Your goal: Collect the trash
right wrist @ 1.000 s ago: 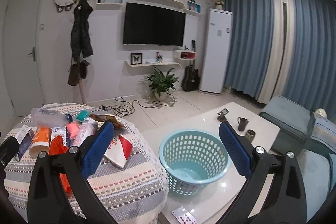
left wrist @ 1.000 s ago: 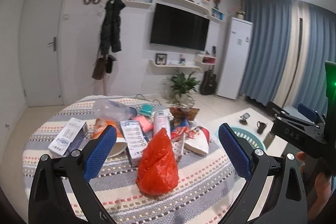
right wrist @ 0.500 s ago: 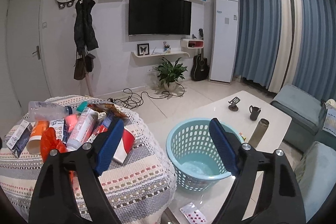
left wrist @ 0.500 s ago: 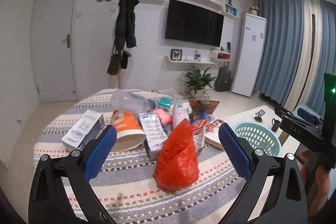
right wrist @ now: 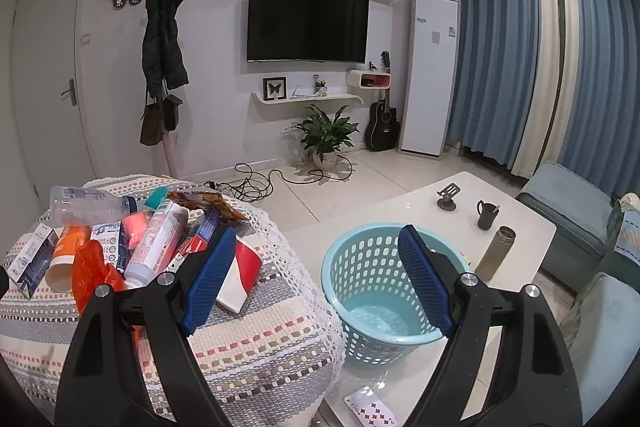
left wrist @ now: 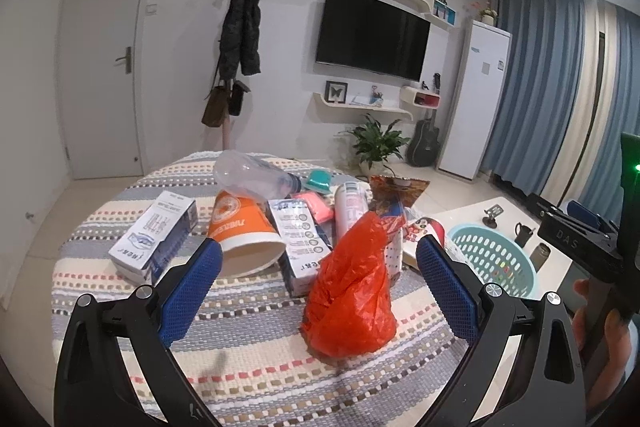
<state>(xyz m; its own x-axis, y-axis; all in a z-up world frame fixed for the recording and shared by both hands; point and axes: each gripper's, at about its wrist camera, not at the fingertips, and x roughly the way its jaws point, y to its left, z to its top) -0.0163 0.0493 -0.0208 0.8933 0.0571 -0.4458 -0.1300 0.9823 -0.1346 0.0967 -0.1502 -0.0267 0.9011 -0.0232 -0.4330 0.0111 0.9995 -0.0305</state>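
A pile of trash lies on a round table with a striped cloth (left wrist: 256, 367): a red plastic bag (left wrist: 352, 287), an orange paper cup (left wrist: 240, 235) on its side, a clear plastic bottle (left wrist: 252, 179), small white cartons (left wrist: 156, 239) and a white tube (left wrist: 352, 207). My left gripper (left wrist: 320, 287) is open and empty, just short of the red bag. My right gripper (right wrist: 316, 283) is open and empty, between the table edge and the teal basket (right wrist: 372, 259). The bag (right wrist: 90, 267) and bottle (right wrist: 88, 205) also show in the right wrist view.
The basket stands on a white low table (right wrist: 528, 223) with a dark mug (right wrist: 486, 215), a metal flask (right wrist: 498, 251) and a card (right wrist: 370, 409). A teal sofa (right wrist: 568, 211) is at the right. Cables lie on the floor by a potted plant (right wrist: 326, 135).
Both grippers have drifted to the left, so the trash pile sits more central in the left view. The right gripper's jaws have narrowed a little. Nothing was taken hold of.
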